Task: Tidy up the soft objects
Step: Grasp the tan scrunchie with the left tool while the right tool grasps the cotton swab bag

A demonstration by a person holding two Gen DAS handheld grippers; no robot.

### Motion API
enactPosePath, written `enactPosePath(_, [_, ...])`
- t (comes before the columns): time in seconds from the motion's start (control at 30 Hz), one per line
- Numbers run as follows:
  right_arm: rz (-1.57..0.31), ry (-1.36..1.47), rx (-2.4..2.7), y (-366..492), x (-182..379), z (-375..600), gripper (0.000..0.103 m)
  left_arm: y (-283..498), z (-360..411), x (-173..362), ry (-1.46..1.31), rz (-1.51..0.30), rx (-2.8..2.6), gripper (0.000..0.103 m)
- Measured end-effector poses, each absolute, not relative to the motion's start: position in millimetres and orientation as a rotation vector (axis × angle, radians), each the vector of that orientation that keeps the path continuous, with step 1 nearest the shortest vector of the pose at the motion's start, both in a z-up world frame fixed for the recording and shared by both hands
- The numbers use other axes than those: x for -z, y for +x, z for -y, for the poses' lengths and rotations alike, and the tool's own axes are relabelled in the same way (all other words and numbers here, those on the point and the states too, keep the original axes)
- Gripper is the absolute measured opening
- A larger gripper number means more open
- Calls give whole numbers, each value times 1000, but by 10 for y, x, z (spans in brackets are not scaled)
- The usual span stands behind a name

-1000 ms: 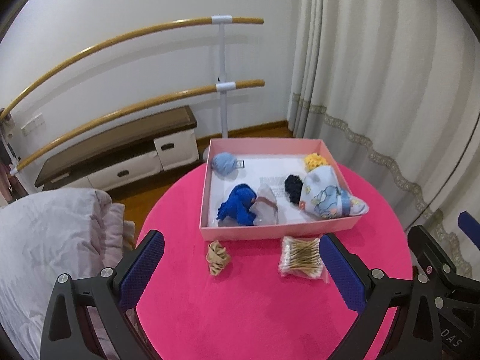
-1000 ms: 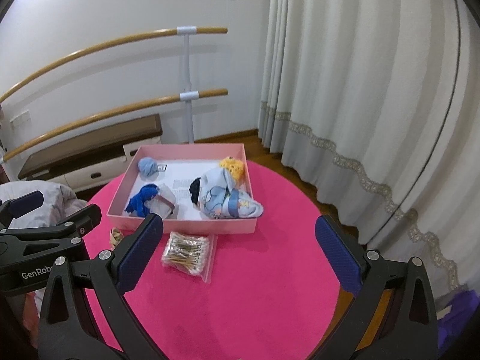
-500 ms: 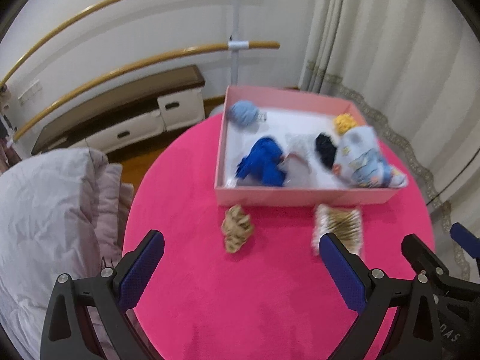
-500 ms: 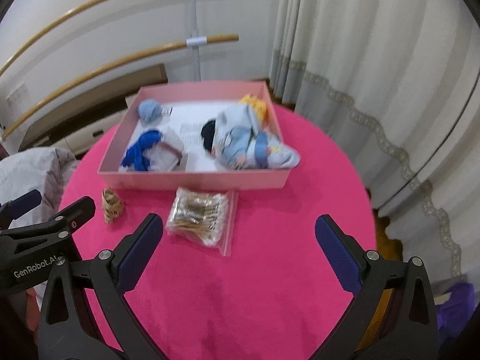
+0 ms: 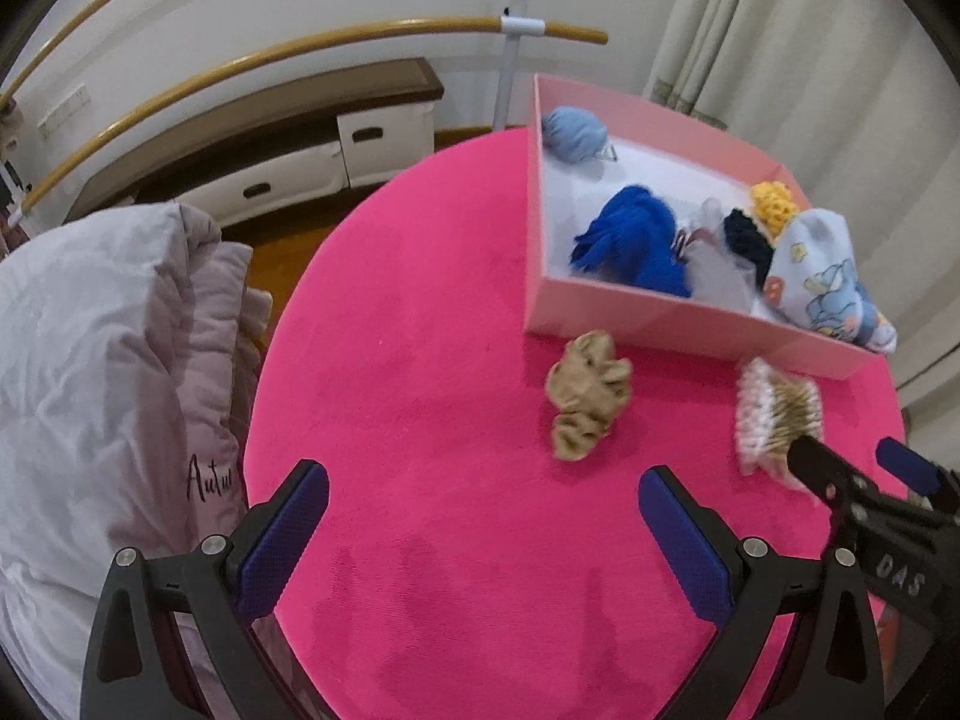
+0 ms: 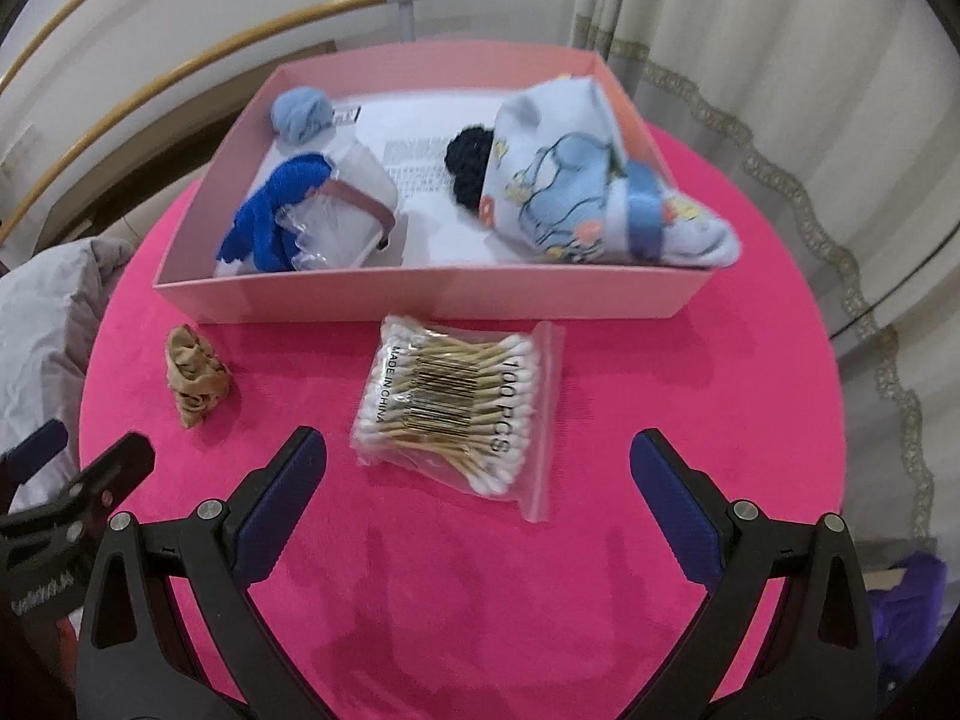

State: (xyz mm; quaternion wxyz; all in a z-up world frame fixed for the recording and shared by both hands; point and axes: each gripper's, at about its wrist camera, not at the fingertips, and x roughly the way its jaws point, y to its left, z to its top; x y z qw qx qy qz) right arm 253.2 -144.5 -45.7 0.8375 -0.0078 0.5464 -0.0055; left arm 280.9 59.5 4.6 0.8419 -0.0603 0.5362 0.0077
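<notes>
Currently both jaws spread wide, empty, above the pink surface: left gripper, right gripper. Nearest the right gripper: cotton swab bag, swabs lying left-right. Tan scrunchie beside it, unobstructed. Beyond, pink box holds socks and hair ties.

You had soft, even indoor light on both views, bright enough to read the print on the cotton swab bag. Shadows on the pink worktop were faint and short. Your left wrist view smeared the swab bag and the patterned sock with motion blur; the right wrist view was sharper. Fisheye bending curved the wooden rails and darkened every corner.
</notes>
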Motion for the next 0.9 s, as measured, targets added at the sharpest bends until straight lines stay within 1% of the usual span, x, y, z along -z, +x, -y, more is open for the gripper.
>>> enactPosePath(0.33, [-1201, 27, 1, 2712, 711, 1380, 102, 2883, -692, 204, -151, -1143, 36, 102])
enactPosePath(0.5, [-1202, 49, -1, 2739, 861, 1409, 101, 2927, -619, 290, -152, -1118, 47, 102])
enactPosePath(0.57, [-1187, 44, 15, 2716, 889, 1440, 97, 2945, -580, 322, -163, -1104, 62, 102])
enactPosePath(0.6, [-1165, 25, 26, 2702, 882, 1441, 93, 2953, -568, 337, -171, -1102, 72, 102])
enactPosePath(0.77, [-1084, -3, -6, 2547, 869, 1509, 92, 3020, -520, 424, -221, -1086, 102, 102])
enactPosePath(0.9, [-1013, -23, -25, 2351, 858, 1553, 88, 3036, -497, 458, -241, -1046, 89, 100])
